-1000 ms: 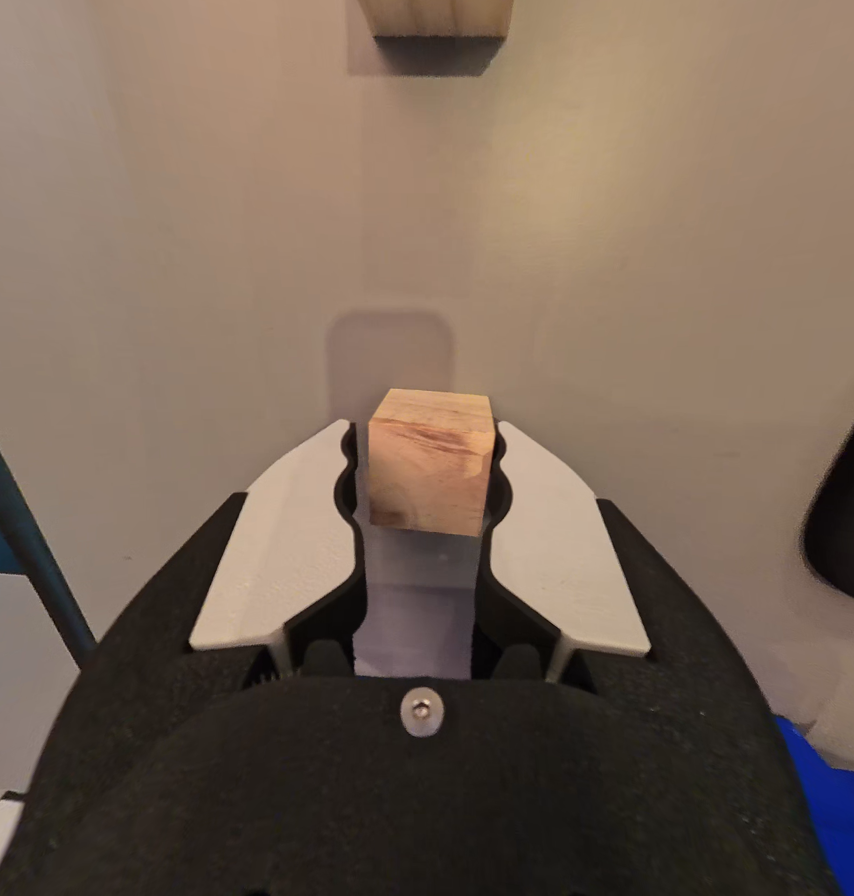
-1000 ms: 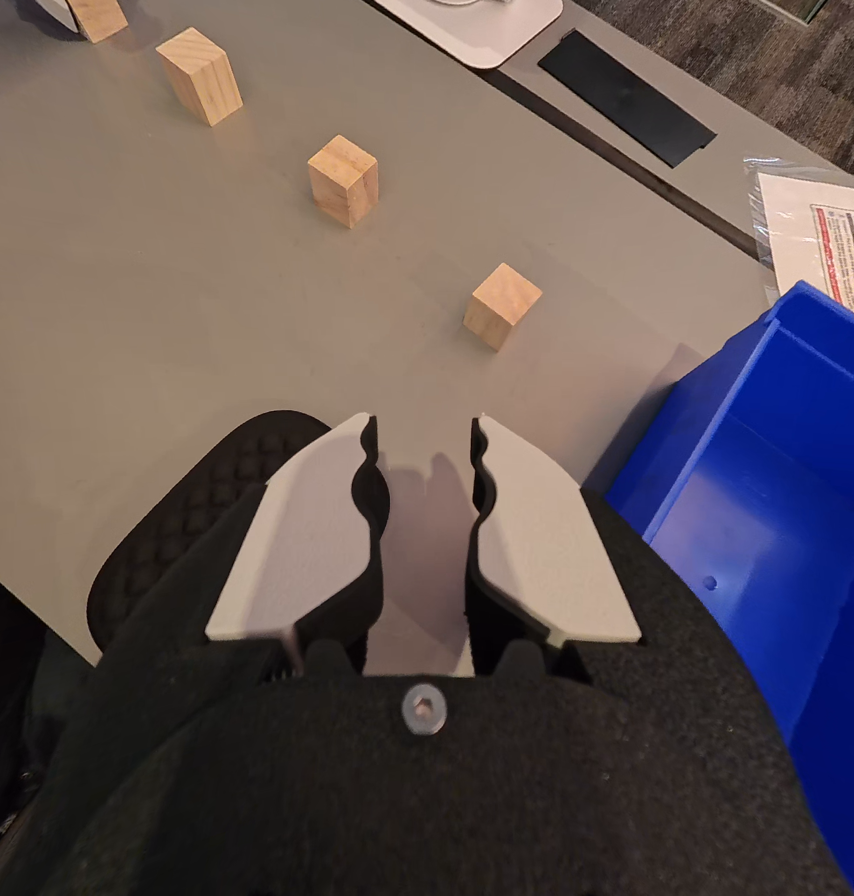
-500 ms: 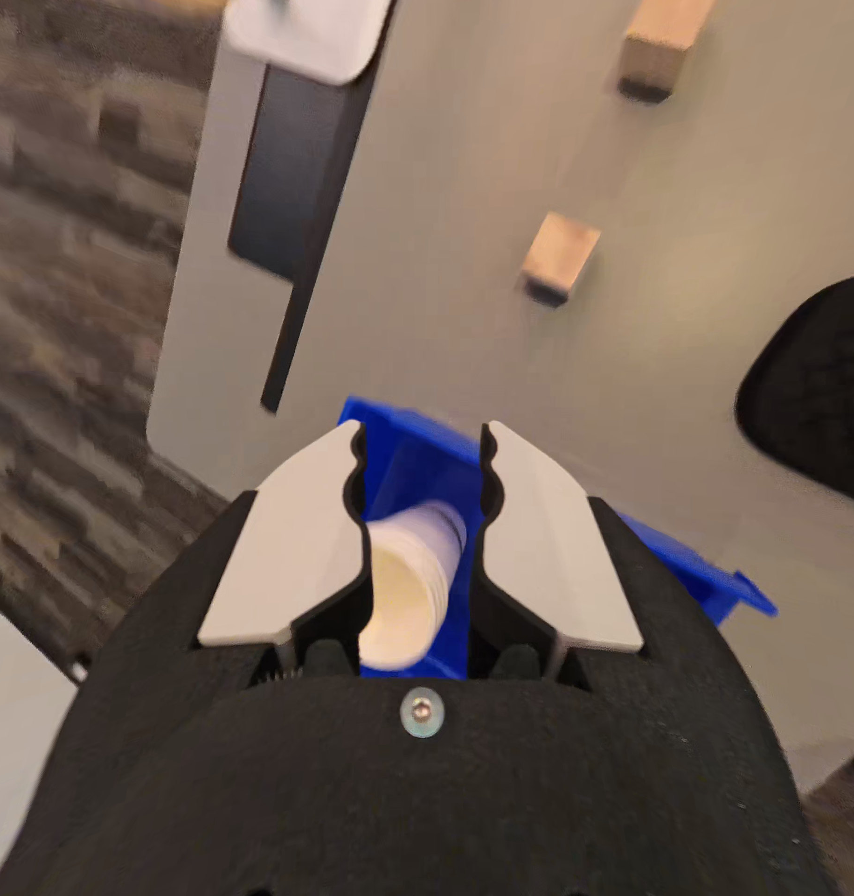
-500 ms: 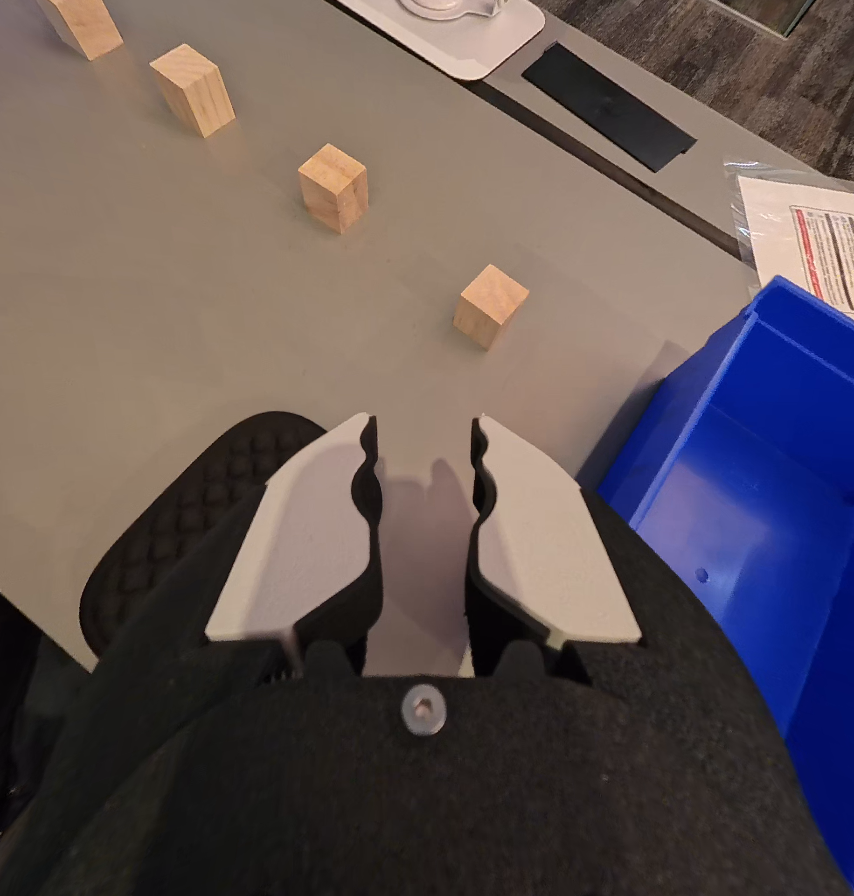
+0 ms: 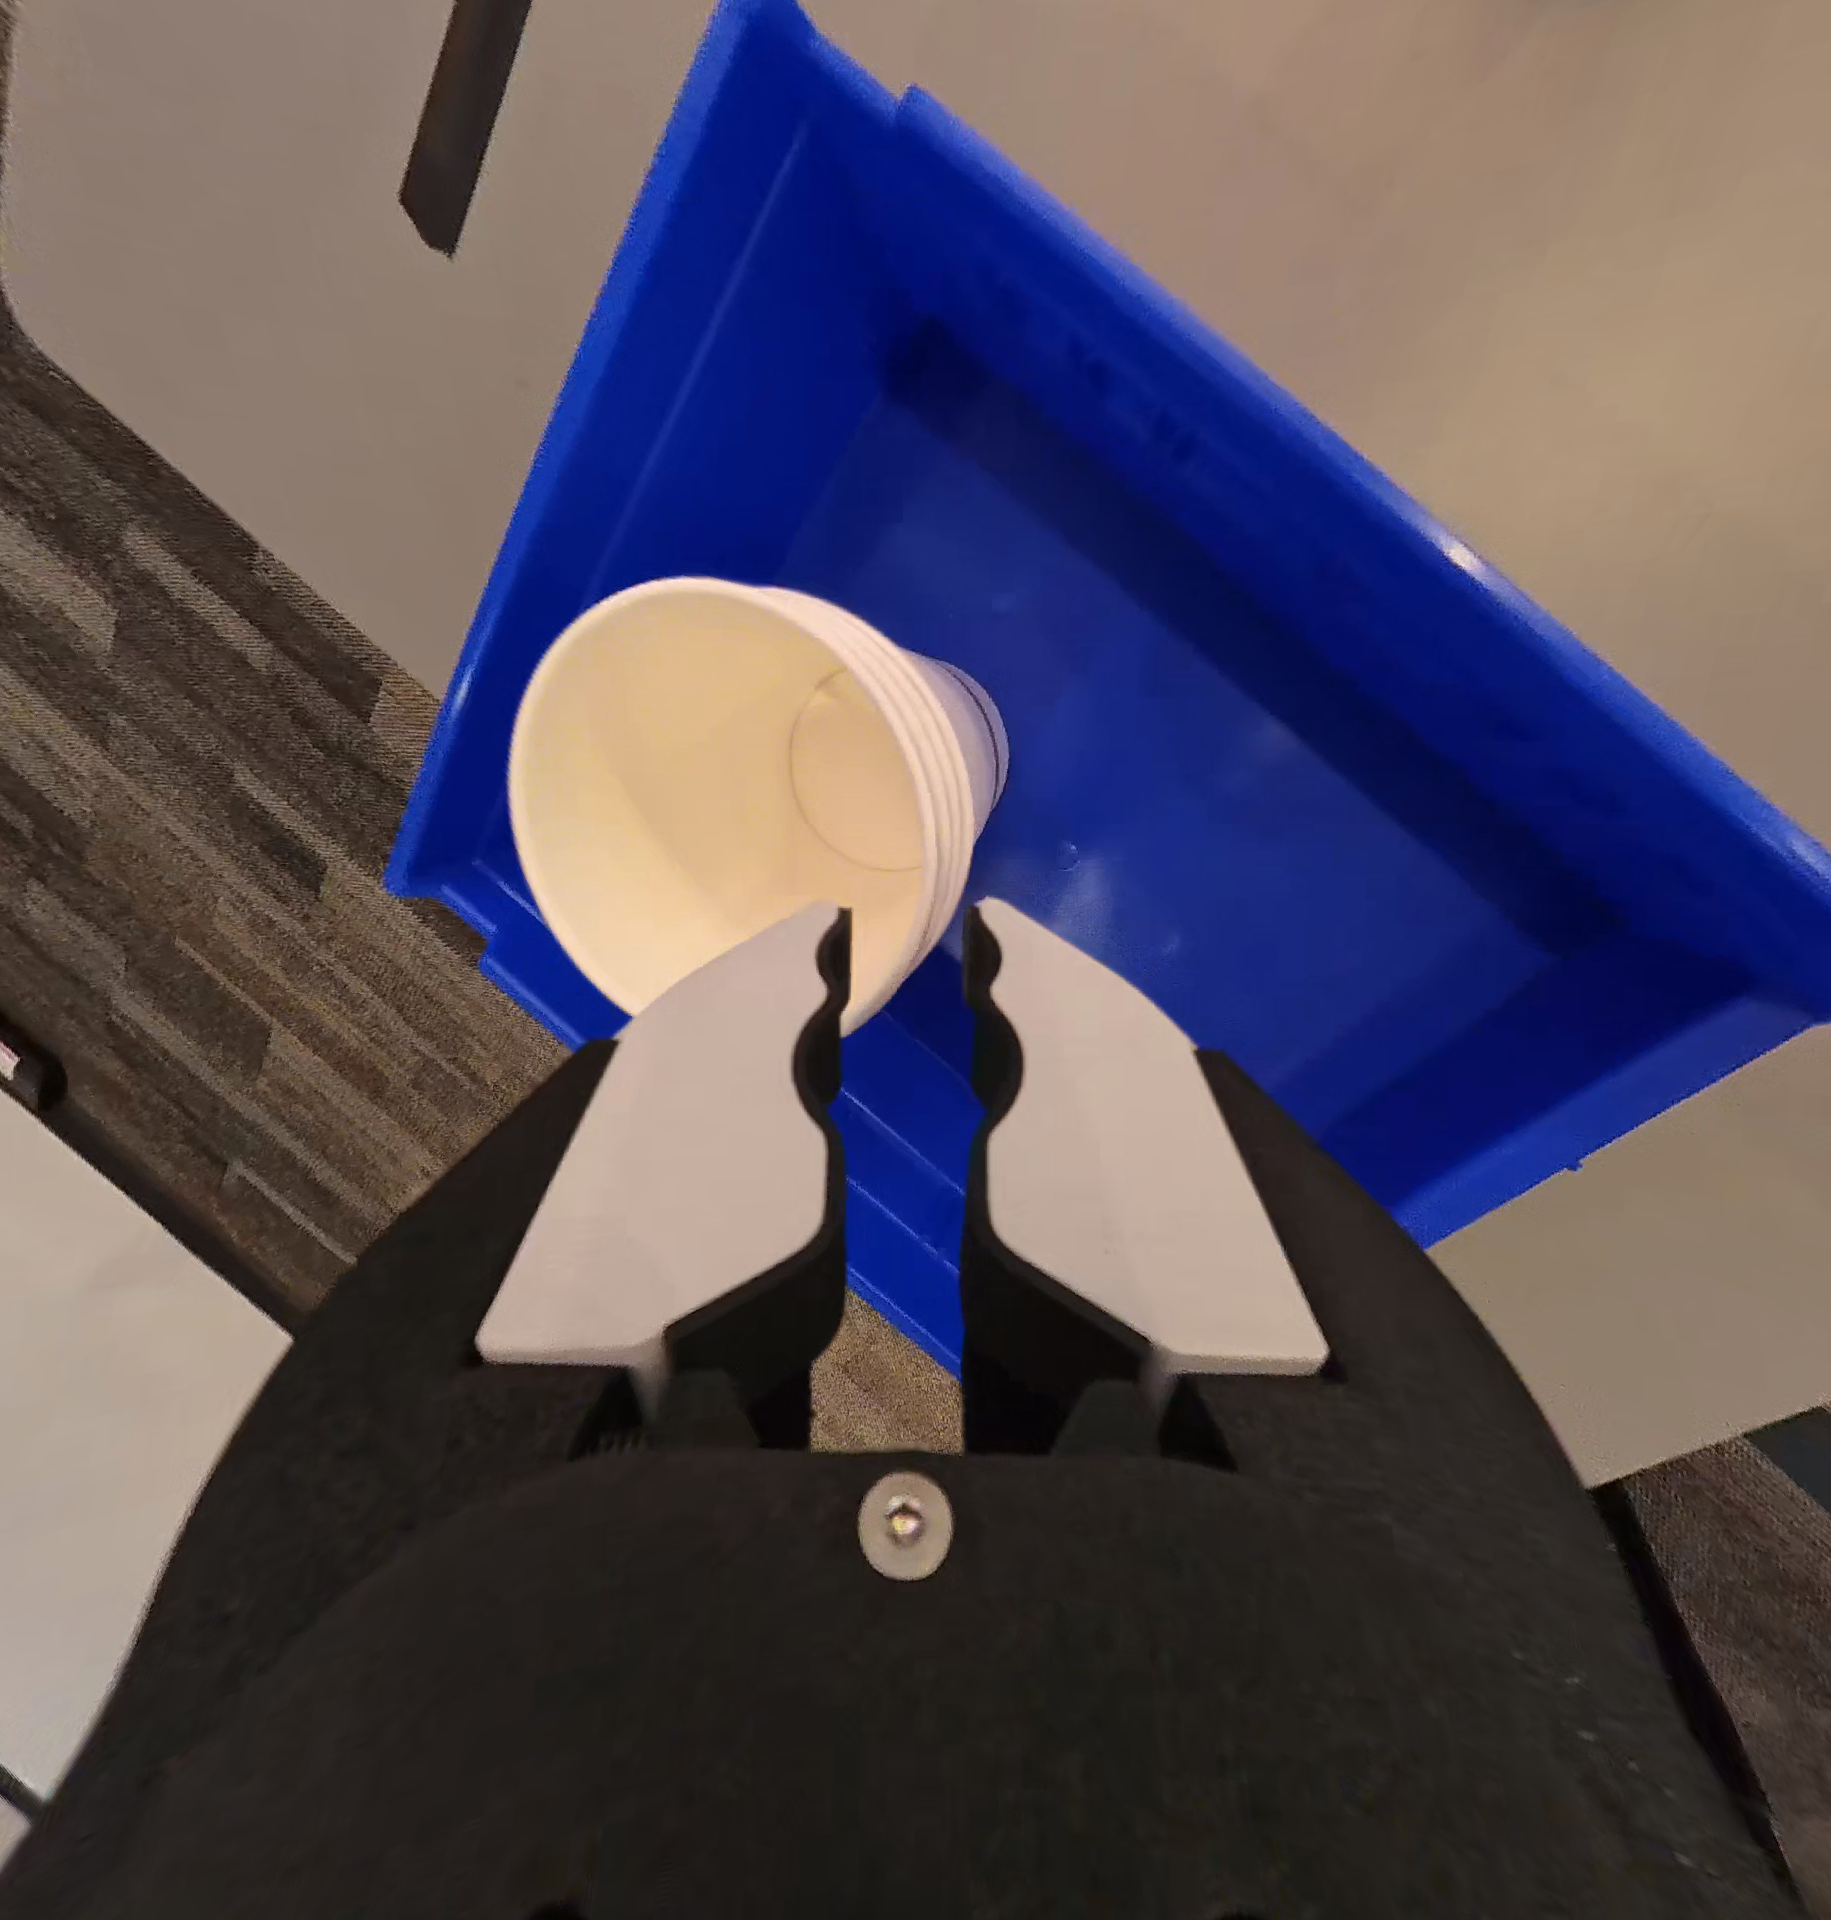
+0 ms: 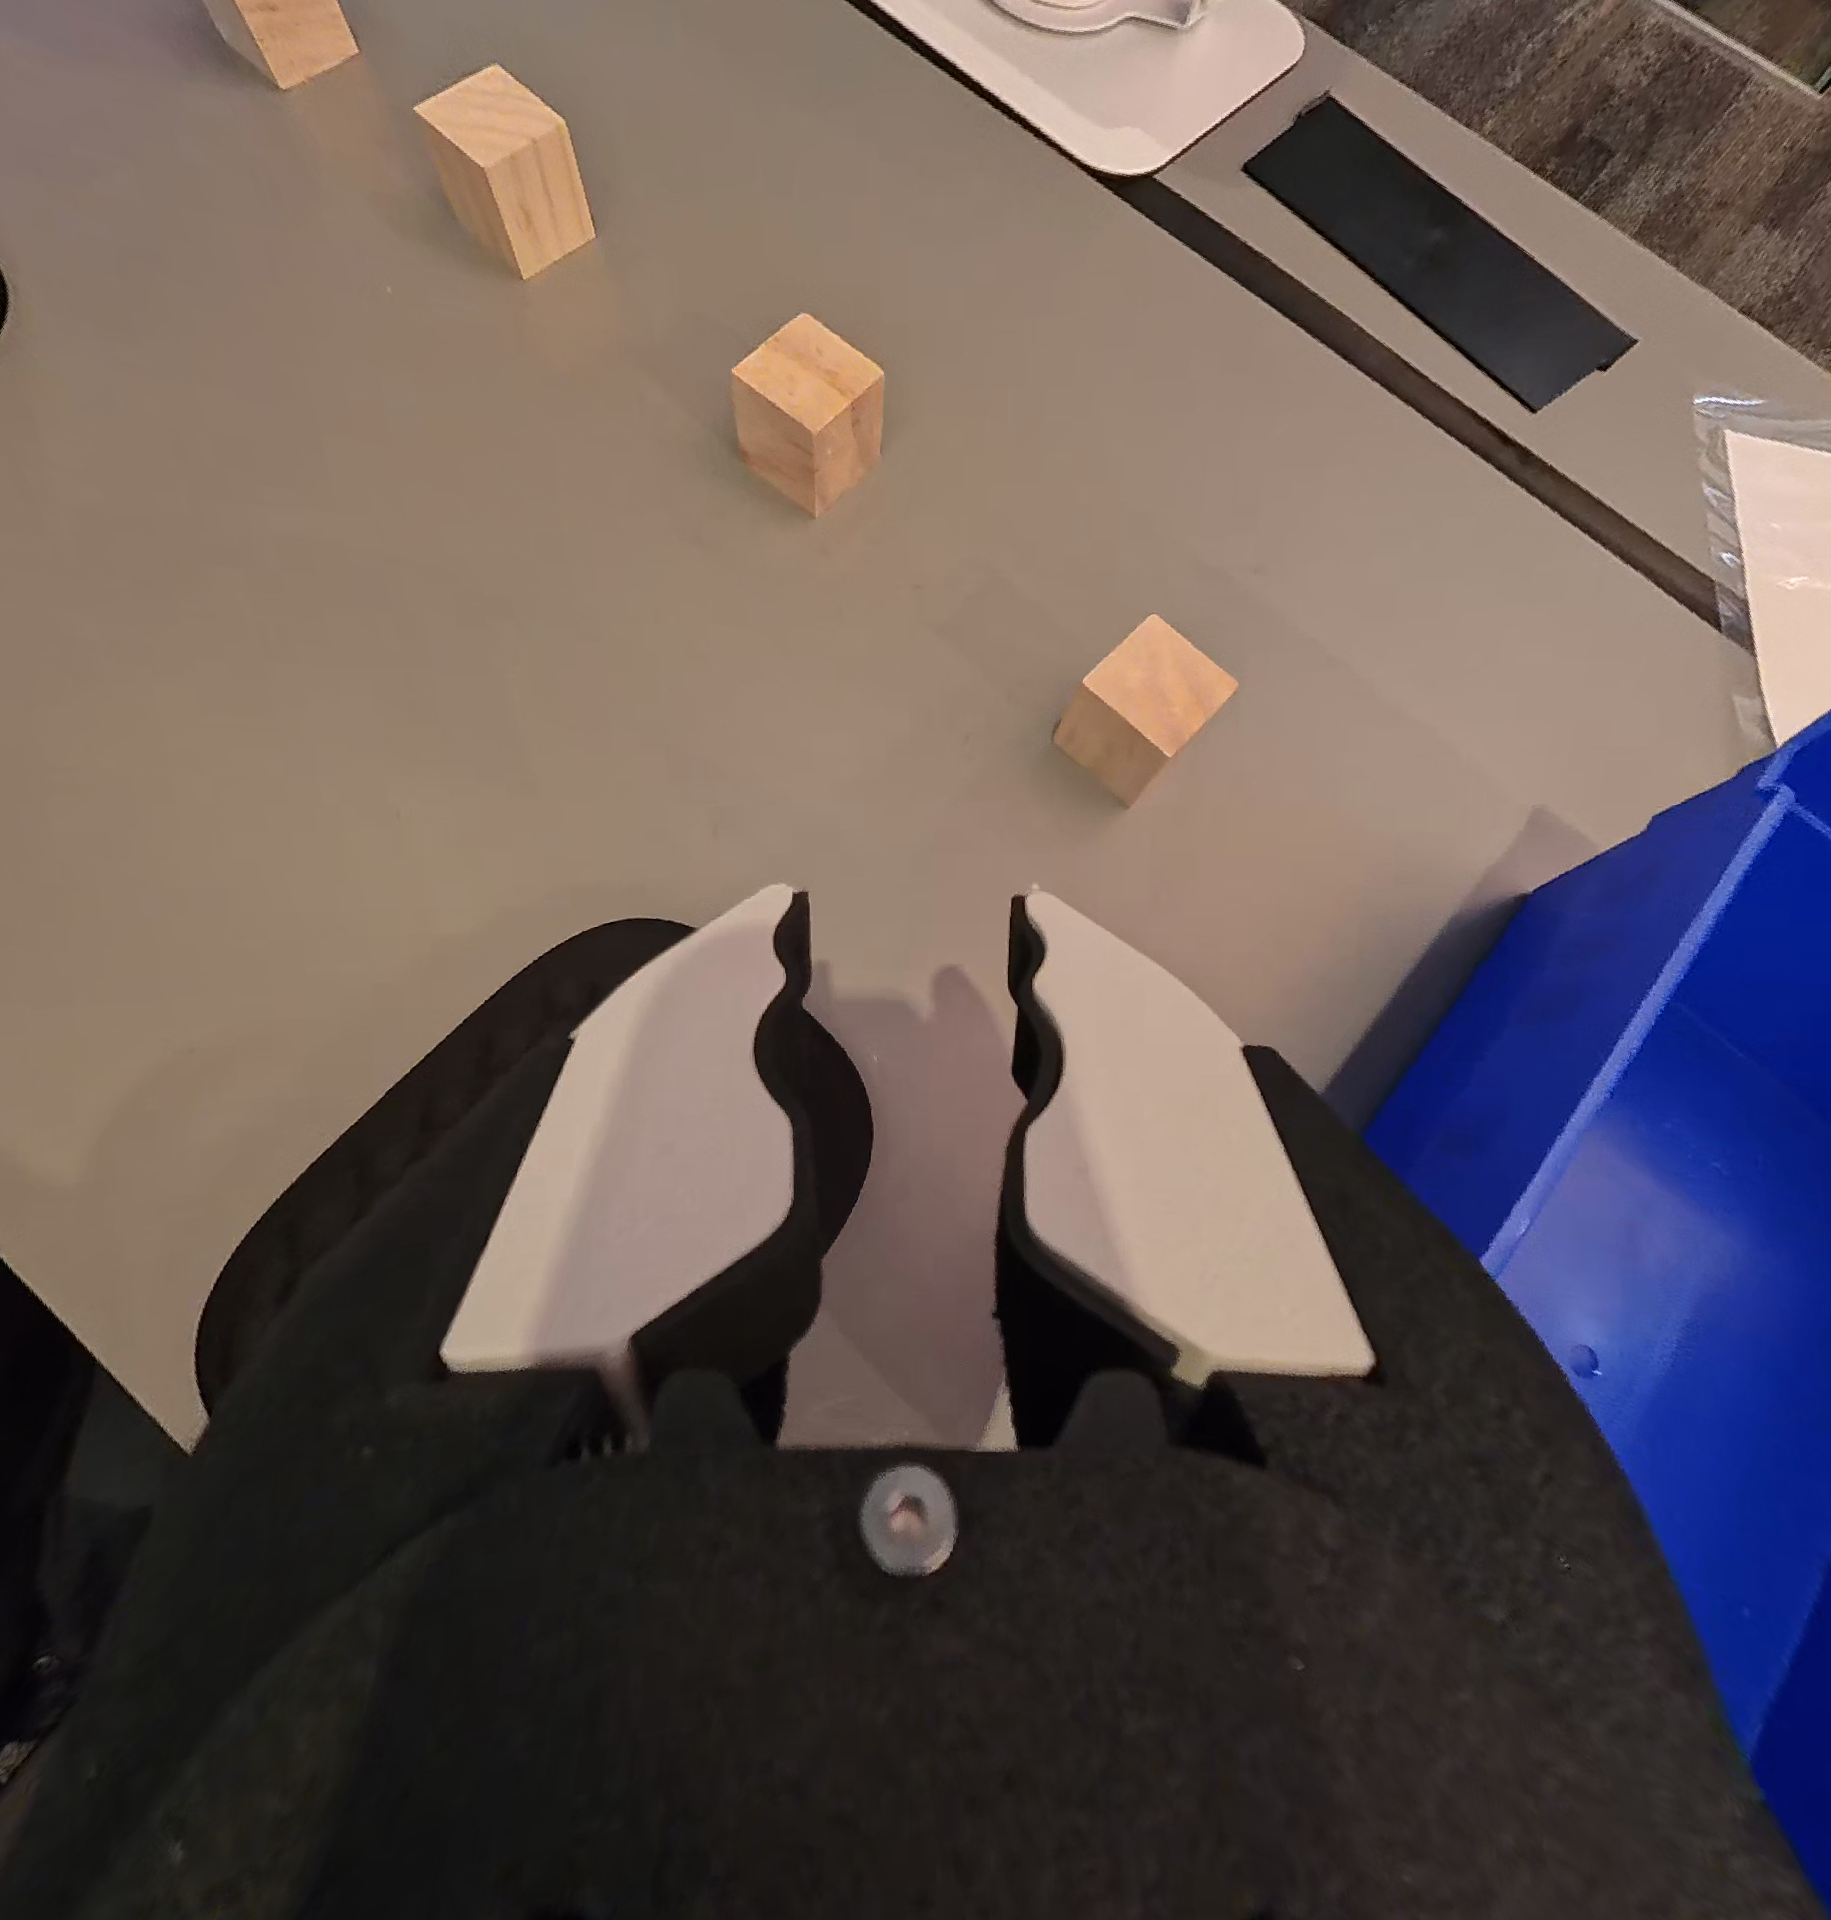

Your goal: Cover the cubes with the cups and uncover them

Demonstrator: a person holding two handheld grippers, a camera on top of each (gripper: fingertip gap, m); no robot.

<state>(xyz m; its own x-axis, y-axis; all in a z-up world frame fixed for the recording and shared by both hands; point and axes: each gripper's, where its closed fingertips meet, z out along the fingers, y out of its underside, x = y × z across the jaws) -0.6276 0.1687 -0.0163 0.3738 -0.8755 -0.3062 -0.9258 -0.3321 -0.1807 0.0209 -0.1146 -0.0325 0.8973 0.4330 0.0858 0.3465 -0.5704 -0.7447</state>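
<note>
A nested stack of white paper cups (image 5: 745,800) is seen lying sideways in the blue plastic bin (image 5: 1306,665). The left tongs (image 5: 903,920) are held narrowly parted above it, gripping nothing. The right tongs (image 6: 909,904) are parted and empty.

Both views are lit by soft, warm indoor light from above, moderately bright, with no hard glare. In the left wrist view a pale sheen runs along the far right rim of the blue bin (image 5: 1181,582), and the inside of the stacked white cups (image 5: 745,800) glows cream. The carpet (image 5: 163,665) at the left smears with motion blur, and straight edges bow outward (the wide lens). In the right wrist view the picture is sharper: each wooden cube (image 6: 809,414) throws a short, faint shadow, and the fingers (image 6: 672,1122) cast a soft double shadow on the grey table (image 6: 371,665) between them. The near black housing sits dark and grainy.
</note>
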